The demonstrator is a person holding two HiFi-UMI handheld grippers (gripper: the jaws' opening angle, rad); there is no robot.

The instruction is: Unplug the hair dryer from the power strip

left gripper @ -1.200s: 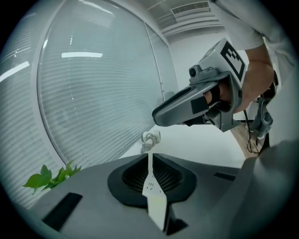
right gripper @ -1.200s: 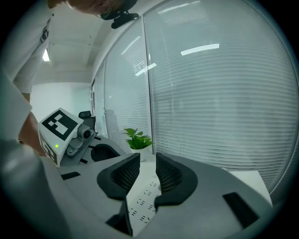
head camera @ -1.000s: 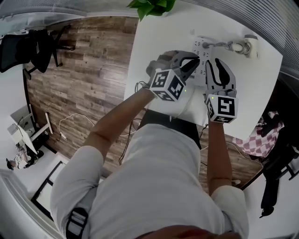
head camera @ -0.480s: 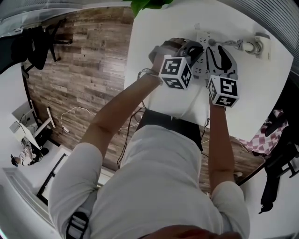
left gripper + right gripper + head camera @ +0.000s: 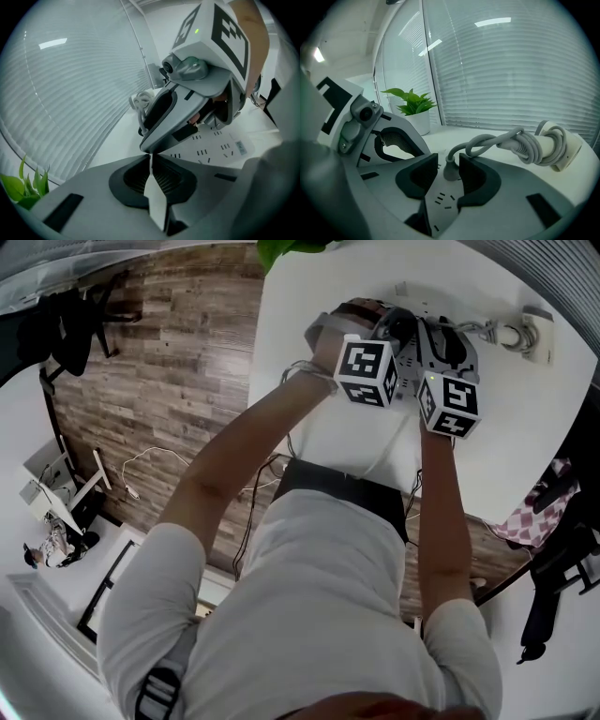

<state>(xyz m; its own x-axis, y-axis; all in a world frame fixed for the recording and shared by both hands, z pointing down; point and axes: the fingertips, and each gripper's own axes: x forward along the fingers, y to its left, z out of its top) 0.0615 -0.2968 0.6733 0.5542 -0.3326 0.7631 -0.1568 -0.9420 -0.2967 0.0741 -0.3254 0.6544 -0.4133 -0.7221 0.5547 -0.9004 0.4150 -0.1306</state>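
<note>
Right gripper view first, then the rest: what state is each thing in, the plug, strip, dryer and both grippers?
plug: seated in the power strip.
hair dryer: cord wound round it.
right gripper: jaws have just been opening, apart round the plug, not pressing it.
left gripper: jaws together, nothing between them.

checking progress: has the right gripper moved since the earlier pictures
Yes: the right gripper came down to the power strip; its fingers, just opened, now flank the plug.

White table stands on wood floor beside slatted window blinds.
</note>
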